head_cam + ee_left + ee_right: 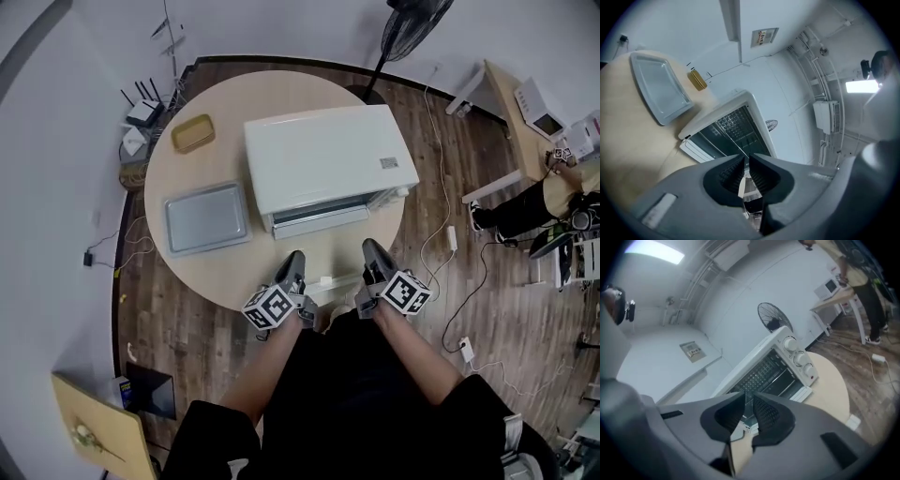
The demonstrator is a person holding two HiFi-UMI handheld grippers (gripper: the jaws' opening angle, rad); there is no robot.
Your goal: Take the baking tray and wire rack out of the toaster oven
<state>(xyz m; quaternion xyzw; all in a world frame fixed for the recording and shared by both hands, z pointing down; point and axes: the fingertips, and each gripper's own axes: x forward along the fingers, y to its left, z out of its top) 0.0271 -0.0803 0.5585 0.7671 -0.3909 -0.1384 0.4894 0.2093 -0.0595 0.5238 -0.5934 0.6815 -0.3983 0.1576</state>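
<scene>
Baking tray beside toaster oven; wire rack inside

I am pointing my left tool at the toaster oven, its jaws sitting almost together. The oven's door is hanging open, showing the wire rack inside. The grey baking tray is lying on the tabletop near the oven, with a yellow dish lying beyond it.
</scene>
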